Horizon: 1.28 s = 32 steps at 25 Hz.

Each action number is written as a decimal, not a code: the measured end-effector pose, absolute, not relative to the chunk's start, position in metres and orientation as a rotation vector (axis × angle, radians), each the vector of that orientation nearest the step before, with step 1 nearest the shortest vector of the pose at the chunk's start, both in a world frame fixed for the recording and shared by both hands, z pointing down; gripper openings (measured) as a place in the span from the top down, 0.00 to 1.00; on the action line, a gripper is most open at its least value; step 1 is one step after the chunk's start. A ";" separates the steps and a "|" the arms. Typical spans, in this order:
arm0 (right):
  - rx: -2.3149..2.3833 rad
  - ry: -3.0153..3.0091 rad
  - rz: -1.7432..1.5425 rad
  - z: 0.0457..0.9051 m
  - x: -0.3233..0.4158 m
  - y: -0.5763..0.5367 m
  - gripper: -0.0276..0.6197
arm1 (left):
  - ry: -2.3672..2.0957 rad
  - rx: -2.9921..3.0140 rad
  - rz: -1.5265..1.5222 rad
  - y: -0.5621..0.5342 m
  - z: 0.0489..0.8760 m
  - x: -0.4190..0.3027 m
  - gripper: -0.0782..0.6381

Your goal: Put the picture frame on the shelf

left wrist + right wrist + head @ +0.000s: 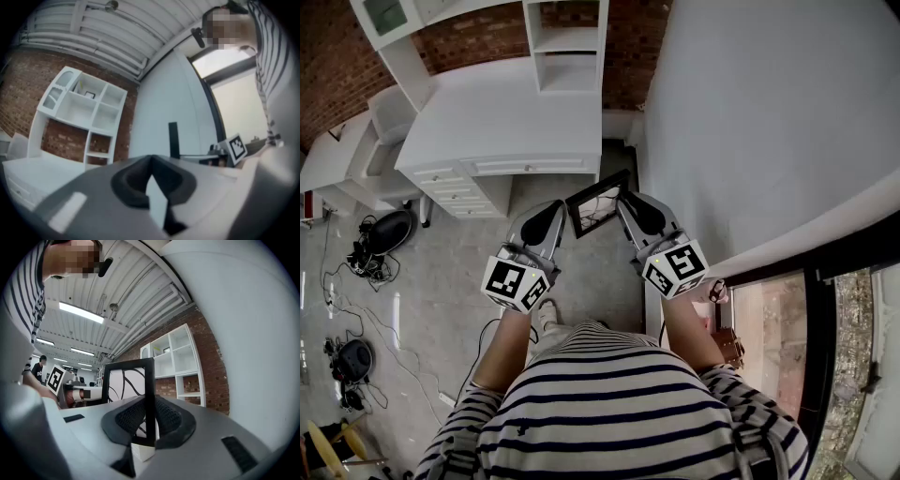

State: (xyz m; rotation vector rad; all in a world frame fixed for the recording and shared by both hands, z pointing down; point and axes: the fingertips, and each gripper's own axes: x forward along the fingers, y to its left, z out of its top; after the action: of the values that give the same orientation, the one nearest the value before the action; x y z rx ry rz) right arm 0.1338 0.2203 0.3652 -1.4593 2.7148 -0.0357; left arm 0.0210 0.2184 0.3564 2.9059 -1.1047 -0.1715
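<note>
A black picture frame with a white-and-black line print hangs in the air between my two grippers, over the grey floor in front of the desk. My right gripper is shut on the frame's right edge. In the right gripper view the frame stands upright with its edge clamped between the jaws. My left gripper is shut with nothing in it, just left of the frame. From there the frame shows edge-on as a dark bar beyond the jaw tips. The white shelf unit stands on the desk ahead.
The white desk with drawers lies ahead and to the left, against a brick wall. A large white wall rises close on the right. Cables and black gear lie on the floor at left. The shelf's compartments are mostly bare.
</note>
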 end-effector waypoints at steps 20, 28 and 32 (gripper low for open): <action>-1.470 2.678 -0.029 0.359 0.141 0.212 0.86 | -0.962 2.963 -0.036 0.230 0.367 0.032 0.84; -1.481 2.676 -0.019 0.356 0.145 0.207 0.86 | -0.795 2.993 0.079 0.235 0.371 0.039 0.60; -1.456 2.688 -0.019 0.355 0.135 0.206 0.86 | -0.787 3.025 -0.028 0.231 0.354 0.049 0.60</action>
State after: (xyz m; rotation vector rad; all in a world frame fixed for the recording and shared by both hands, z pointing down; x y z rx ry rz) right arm 0.1350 0.2059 0.3550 -1.4563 2.6882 -0.0193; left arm 0.0487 0.2308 0.3538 3.0254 -0.7870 -0.0280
